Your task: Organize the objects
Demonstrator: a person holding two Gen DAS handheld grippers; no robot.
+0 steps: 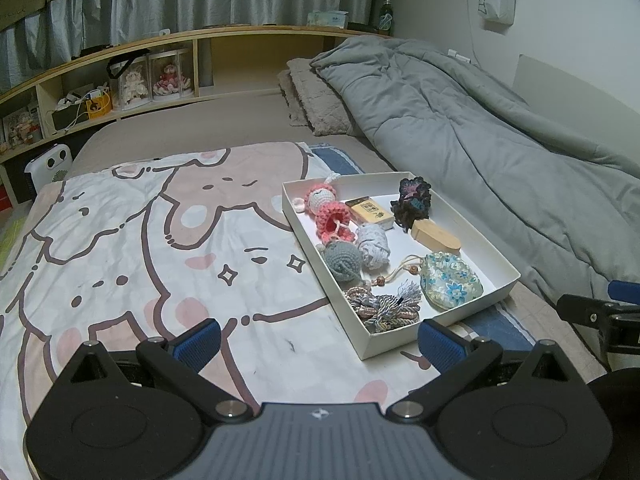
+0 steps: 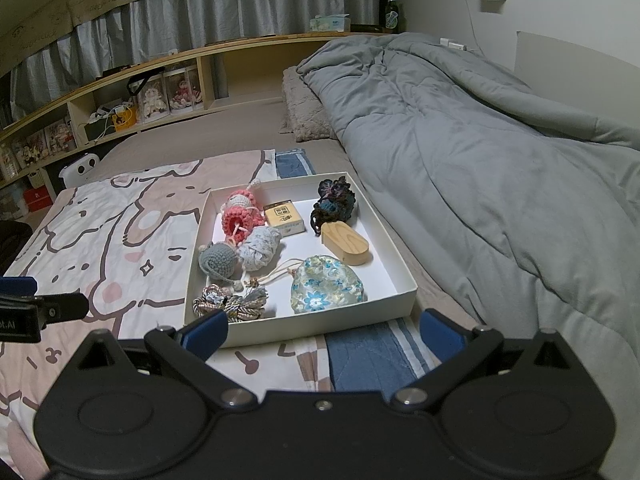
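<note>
Left gripper [image 1: 318, 340]: blue-padded jaws spread wide, nothing between them, hovering over the cartoon-printed pink and white blanket [image 1: 140, 248] just short of the near corner of the shallow white cardboard box [image 1: 400, 346].

Right gripper [image 2: 324, 334]: jaws likewise spread and empty, held just before the box's near wall [image 2: 320, 326]. Its left fingertip overlaps that wall in the right wrist view; contact cannot be judged from here.

The box lies flat on the blanket, beside the rumpled grey quilt [image 1: 480, 120]. Contents, all inside the box:
- pink and white crocheted doll [image 1: 330, 212], far left corner
- small yellow card box [image 1: 370, 212], just right of the doll
- dark crocheted flower piece [image 1: 412, 200], far right, touching a flat pale wooden block [image 1: 436, 239]
- grey crocheted ball [image 1: 342, 262] next to a roll of pale patterned cloth [image 1: 374, 248]
- blue-flowered brocade drawstring pouch [image 1: 452, 280], near right
- coil of braided silver-grey cord with tassel [image 1: 384, 306], near left corner

Wooden headboard shelf [image 1: 224, 36] behind the bed holds boxed dolls [image 1: 152, 78].
</note>
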